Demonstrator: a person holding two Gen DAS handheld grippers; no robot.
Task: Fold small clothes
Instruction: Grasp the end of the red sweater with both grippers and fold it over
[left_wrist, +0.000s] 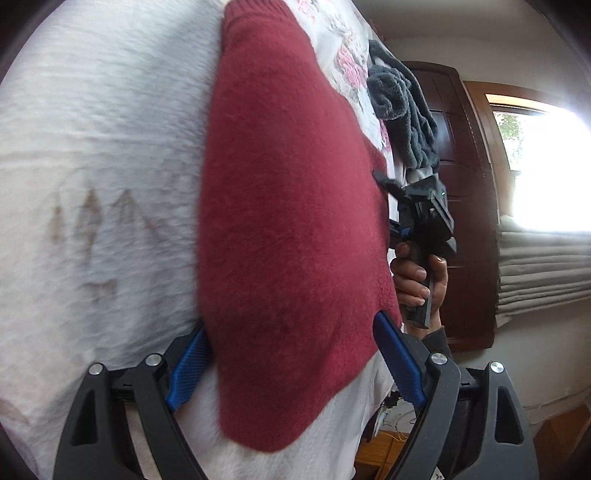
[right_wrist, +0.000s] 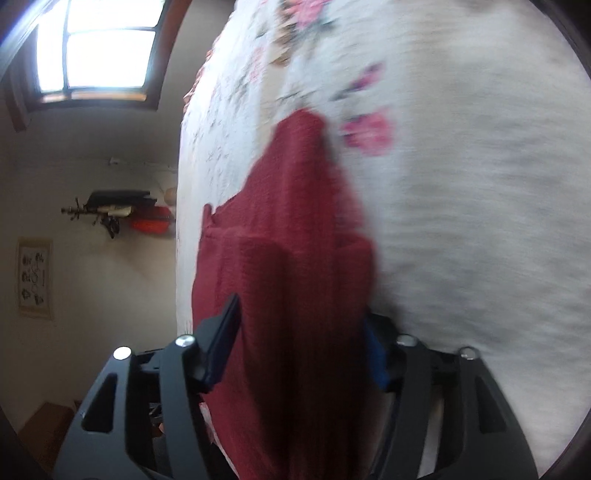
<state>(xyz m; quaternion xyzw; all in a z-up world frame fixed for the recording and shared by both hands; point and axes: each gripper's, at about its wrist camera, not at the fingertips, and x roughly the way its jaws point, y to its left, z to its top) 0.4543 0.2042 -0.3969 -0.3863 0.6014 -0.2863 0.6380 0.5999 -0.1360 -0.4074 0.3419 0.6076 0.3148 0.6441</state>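
A dark red knitted garment (left_wrist: 291, 206) lies stretched out on the white bed sheet (left_wrist: 103, 147). My left gripper (left_wrist: 291, 354) is open, and its blue pads (left_wrist: 188, 369) stand wide apart on either side of the garment's near end. Past the garment's right edge, a hand (left_wrist: 417, 280) holds the right gripper (left_wrist: 424, 210). In the blurred right wrist view the folded red garment (right_wrist: 295, 258) runs between the fingers (right_wrist: 221, 350) of my right gripper (right_wrist: 299, 350). That gripper is open, and the cloth hides part of its blue pad.
A grey fleece garment (left_wrist: 402, 107) is heaped on the bed beyond the red one. The sheet has pink flower prints (right_wrist: 369, 133). A dark wooden door (left_wrist: 469, 184) and a bright window (left_wrist: 546, 166) stand past the bed's edge. A wall rack (right_wrist: 118, 214) hangs on the other side.
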